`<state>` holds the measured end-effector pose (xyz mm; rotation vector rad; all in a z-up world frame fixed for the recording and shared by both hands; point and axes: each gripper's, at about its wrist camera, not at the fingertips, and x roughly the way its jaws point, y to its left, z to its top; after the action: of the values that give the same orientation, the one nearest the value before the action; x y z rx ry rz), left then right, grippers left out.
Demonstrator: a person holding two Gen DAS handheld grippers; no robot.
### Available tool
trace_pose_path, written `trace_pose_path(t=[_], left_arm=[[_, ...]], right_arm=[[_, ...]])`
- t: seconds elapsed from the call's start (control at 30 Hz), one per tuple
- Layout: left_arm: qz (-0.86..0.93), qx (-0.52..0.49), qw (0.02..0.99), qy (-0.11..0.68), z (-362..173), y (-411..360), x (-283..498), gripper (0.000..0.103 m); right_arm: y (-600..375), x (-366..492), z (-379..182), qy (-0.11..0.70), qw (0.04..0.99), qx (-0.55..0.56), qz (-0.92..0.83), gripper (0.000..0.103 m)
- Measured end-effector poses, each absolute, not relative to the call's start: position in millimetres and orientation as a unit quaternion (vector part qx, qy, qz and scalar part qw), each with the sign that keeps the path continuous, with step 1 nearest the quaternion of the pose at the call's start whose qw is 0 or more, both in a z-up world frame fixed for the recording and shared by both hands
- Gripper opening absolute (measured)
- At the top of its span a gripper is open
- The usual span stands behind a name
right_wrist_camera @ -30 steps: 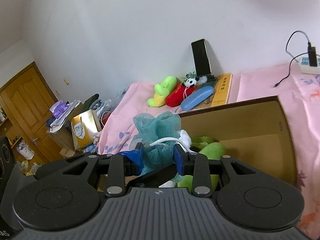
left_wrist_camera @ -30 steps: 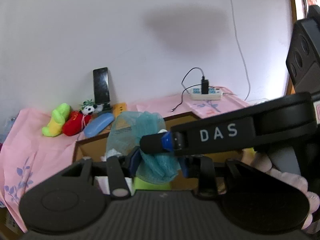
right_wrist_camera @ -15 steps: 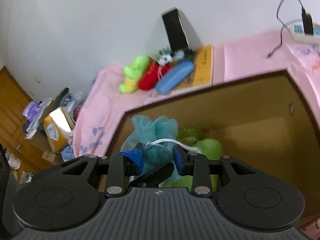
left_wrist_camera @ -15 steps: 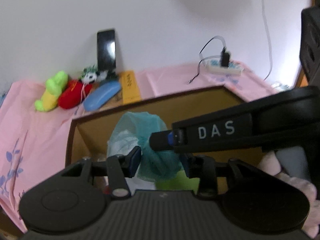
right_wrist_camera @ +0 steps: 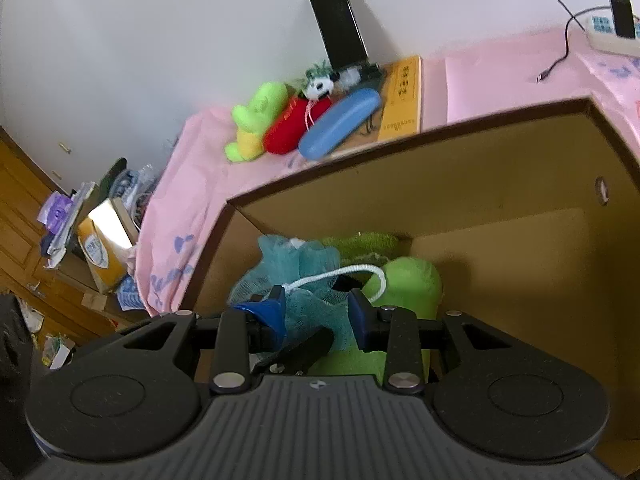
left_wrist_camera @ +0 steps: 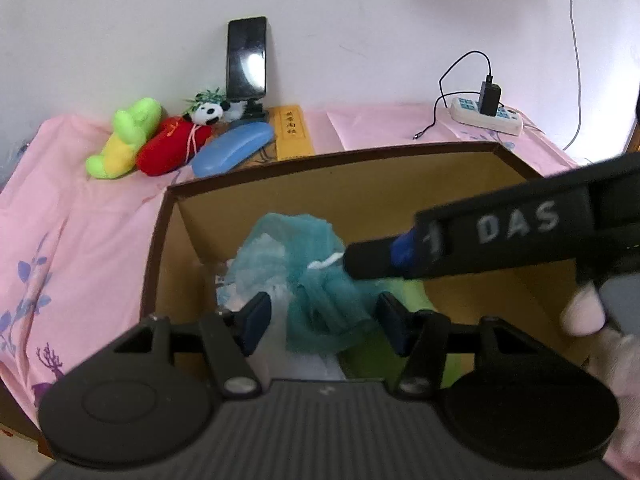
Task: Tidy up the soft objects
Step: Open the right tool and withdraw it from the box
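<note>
Teal mesh, a bath pouf (left_wrist_camera: 316,280), hangs inside the open cardboard box (left_wrist_camera: 360,184), above a green plush (right_wrist_camera: 408,284) and other soft things at the box's bottom. The right gripper (right_wrist_camera: 316,312) pinches the pouf between its blue fingers (right_wrist_camera: 276,312), the pouf's white cord (right_wrist_camera: 352,272) looping out above them. The left gripper (left_wrist_camera: 324,320) sits around the pouf's lower part; its jaws have just been opening and now stand spread, both pads clear of the mesh with the pouf between them. The box stands on a bench under a pink cloth (left_wrist_camera: 80,232). Behind it, by the wall, lie a green-yellow plush (left_wrist_camera: 124,140), a red plush (left_wrist_camera: 172,152), a small panda (left_wrist_camera: 208,112), a blue case (left_wrist_camera: 232,154), a propped phone (left_wrist_camera: 246,60) and a power strip (left_wrist_camera: 486,114).
</note>
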<state>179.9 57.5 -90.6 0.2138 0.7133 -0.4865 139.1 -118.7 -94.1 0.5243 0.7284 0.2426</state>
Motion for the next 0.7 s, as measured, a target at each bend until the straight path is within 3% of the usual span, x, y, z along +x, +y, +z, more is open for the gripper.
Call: trace_pose_path(t=[0.7], left_arm=[[-0.172, 0.113, 0.924, 0.323, -44.1, 54.6, 115.3, 0.061]], right_arm=[[-119.2, 72.5, -70.1, 0.299, 0.931, 0.199, 0.070, 0.018]])
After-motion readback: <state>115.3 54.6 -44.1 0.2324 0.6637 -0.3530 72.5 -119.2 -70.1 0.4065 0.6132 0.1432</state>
